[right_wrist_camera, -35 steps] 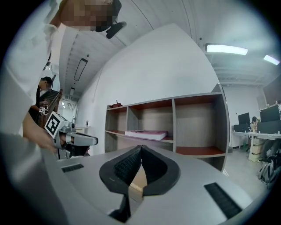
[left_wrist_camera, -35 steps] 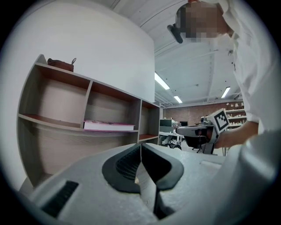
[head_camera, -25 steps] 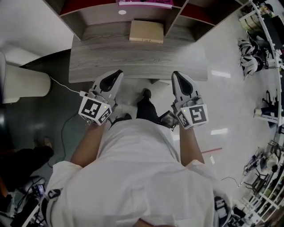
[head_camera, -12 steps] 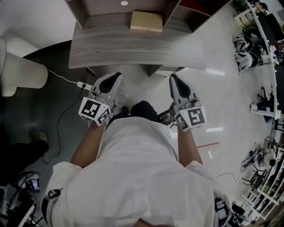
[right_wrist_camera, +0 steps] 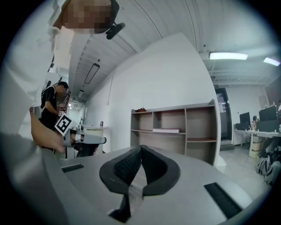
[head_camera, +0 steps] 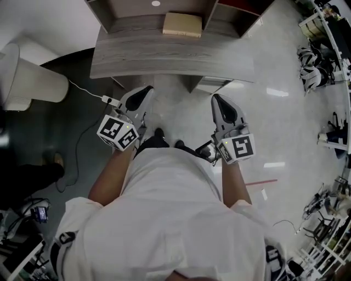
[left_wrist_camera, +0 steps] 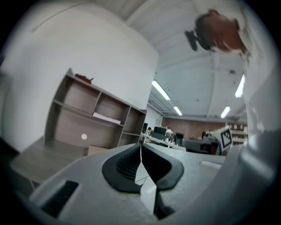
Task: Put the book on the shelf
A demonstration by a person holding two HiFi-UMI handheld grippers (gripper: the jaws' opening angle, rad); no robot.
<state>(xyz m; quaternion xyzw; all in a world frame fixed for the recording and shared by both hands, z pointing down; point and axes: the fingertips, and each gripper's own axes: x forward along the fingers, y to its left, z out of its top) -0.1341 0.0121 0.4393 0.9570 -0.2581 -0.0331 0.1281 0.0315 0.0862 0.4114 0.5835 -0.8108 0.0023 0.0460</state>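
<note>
**Change since a second ago:** the tan rectangular book (head_camera: 182, 24) keeps its spot on the grey wood-grain desk (head_camera: 164, 57). Both grippers have drawn back from the desk's front edge and now hang over the pale glossy floor (head_camera: 181, 104). Desk and shelving sit higher in the head view, and the pink-covered item once seen at its top edge is out of frame.

**Book:** it lies flat at the rear of the desk, at the mouth of the wide bottom bay of the brown open-fronted shelf unit (head_camera: 104, 13). Its long axis runs left to right along the shelf front, slightly skewed. Which side the spine faces cannot be told.

**Shelf contents (right gripper view):** the middle upper compartment holds a flat white item (right_wrist_camera: 166, 130), and a small dark object (right_wrist_camera: 141, 109) rests on the top board.

**Grippers:** the left gripper (head_camera: 147, 89) has its jaws closed pad to pad with nothing between them. The right gripper (head_camera: 215, 97) is likewise closed and empty. Both are well apart from the book.
</note>
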